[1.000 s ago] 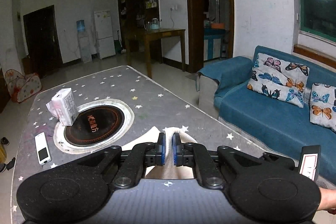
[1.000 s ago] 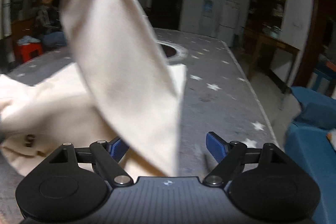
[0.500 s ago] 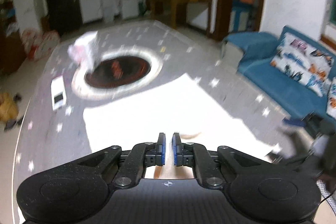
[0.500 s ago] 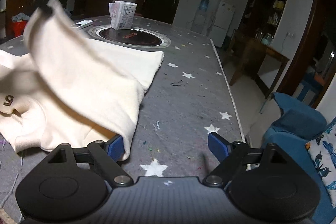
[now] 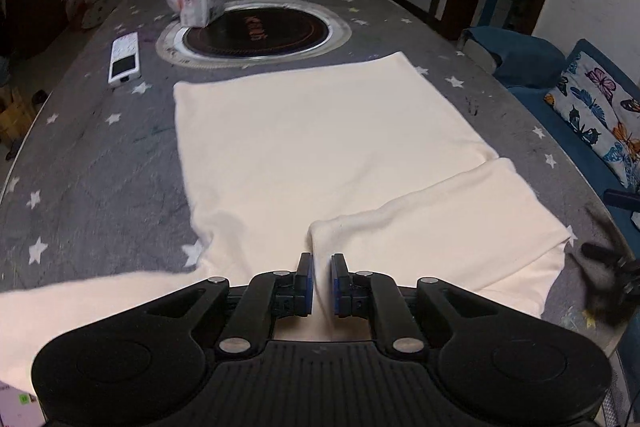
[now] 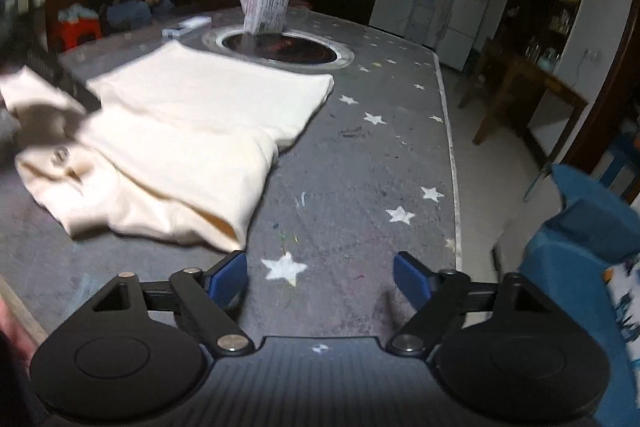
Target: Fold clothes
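Now the cream garment [image 5: 320,147] lies flat on the counter [image 5: 100,155], one sleeve folded across. Left tool [image 5: 319,281] pinches its near edge; right tool [image 6: 320,273] gapes empty (beside it). Lay folds square.

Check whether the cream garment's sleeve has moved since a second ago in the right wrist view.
Yes. The sleeve was lifted high in the air before; now it lies folded down across the garment on the star-patterned table, near the cooktop ring.
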